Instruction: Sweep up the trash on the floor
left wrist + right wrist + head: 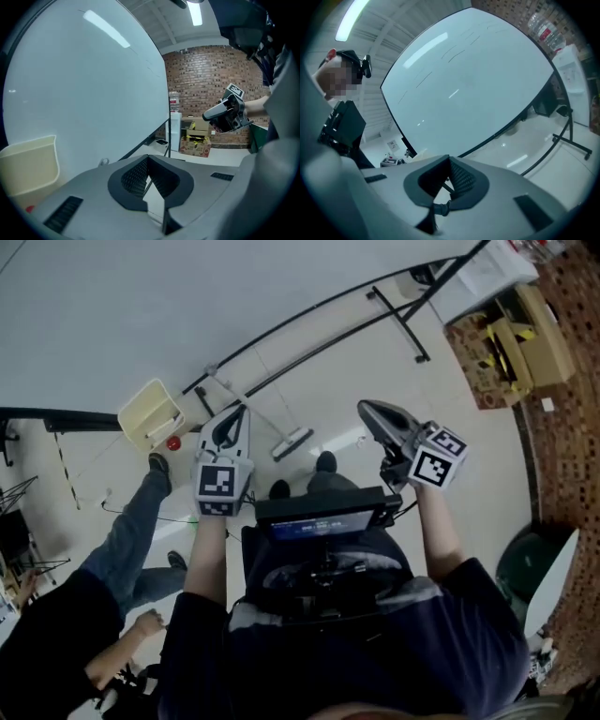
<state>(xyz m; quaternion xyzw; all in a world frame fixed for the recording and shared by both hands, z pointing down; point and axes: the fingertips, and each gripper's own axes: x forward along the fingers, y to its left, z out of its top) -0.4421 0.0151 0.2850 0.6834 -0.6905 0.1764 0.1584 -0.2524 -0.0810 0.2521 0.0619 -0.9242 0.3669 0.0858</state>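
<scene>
The left claw (235,414) is held up at centre left of the head view. In the left gripper view it is seen clenched, pads together, with nothing grasped. The right claw (367,411) is held up at centre right, and in the right gripper view it is likewise clenched on nothing.

A broom (292,443) is seen on the pale floor (375,362) in the middle of the head view, between the two claws. Its head is toward the person and its handle runs to the upper left. A cream dustpan (150,413) is set at the upper left, near the foot of a whiteboard (141,306). A small red piece of trash (172,442) is found on the floor just beside the dustpan, at its lower right. A second person's leg (127,531) is seen at the lower left, and cardboard boxes (511,348) at the upper right.
</scene>
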